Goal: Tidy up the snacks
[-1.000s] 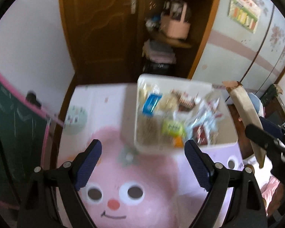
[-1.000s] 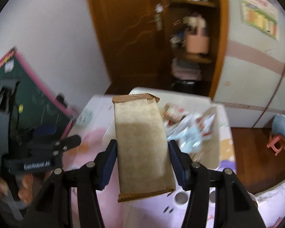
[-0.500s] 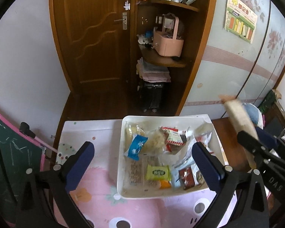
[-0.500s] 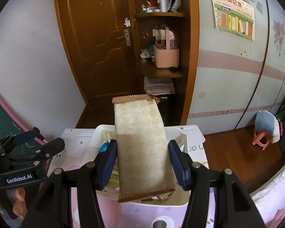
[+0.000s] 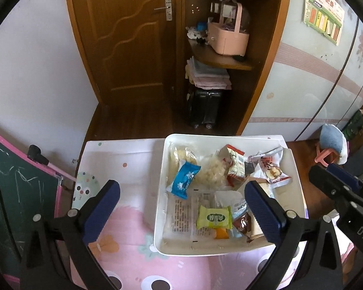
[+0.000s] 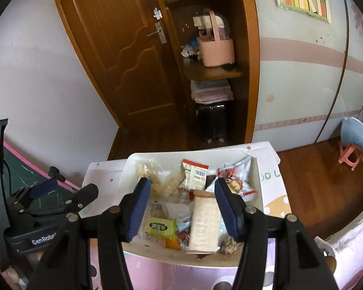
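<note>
Left gripper (image 5: 181,207): jaws wide apart, nothing between, over table (image 5: 123,162) and white tray's (image 5: 161,207) left rim. Snacks heaped in the tray. Right gripper (image 6: 181,207): jaws just opening, apart; tan packet (image 6: 204,222) lies between them in the tray, pads clear.

We find the bin (image 5: 296,166) on the right part of the table (image 5: 123,169) — snacks piled in it. Within it, the wafer packet (image 6: 204,222) lies at five o'clock, the square packet (image 5: 214,217) at six, the pillow packet (image 5: 185,178) at nine. Behind the table, at twelve o'clock, stand door (image 5: 123,36) and shelves (image 5: 225,60).
</note>
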`<state>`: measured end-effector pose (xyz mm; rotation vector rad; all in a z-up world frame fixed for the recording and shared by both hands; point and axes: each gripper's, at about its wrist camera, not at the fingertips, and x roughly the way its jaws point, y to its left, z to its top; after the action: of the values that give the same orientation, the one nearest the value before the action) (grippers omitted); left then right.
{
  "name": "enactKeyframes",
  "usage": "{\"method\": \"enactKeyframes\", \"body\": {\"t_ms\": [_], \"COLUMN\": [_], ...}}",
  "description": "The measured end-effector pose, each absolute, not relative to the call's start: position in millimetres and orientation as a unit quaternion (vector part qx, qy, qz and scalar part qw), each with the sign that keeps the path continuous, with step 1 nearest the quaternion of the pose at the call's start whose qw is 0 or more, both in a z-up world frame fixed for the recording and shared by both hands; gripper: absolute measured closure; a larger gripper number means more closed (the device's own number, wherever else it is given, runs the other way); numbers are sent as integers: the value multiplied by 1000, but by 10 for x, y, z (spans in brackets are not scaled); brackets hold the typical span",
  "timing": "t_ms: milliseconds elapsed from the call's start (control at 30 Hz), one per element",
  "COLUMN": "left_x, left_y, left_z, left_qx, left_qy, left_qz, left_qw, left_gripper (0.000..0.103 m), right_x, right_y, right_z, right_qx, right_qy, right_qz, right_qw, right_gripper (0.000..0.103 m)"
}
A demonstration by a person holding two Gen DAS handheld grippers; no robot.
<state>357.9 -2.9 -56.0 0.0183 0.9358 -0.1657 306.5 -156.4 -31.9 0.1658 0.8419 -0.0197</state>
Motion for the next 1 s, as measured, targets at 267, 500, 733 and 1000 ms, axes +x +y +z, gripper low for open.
{"method": "enactKeyframes", "body": {"t_ms": [267,500,733,1000], "left_x": [3412,3113,2678,2111], "left_y": [75,178,272,411], "left_z": [-452,-308,-208,-97], "left_qx": [1,3,12,18], "left_qy": [448,443,441,440], "left_qz": [-88,-101,-122,-130], "left_qw": [890,891,889,888], "left_gripper": [1,1,1,1], "right_x": [2921,2622,2194,1645], "right_y": [-1480,-1385,-1260,-1138], "right_z": [-318,-231,-158,-128], "right_qx": [74,78,82,98], "right_qy": [413,410,411,423], "right_qz": [-27,-39,-57,-66], "right_qw": [907,908,906,898], "right_gripper": [37,36,33,31]}}
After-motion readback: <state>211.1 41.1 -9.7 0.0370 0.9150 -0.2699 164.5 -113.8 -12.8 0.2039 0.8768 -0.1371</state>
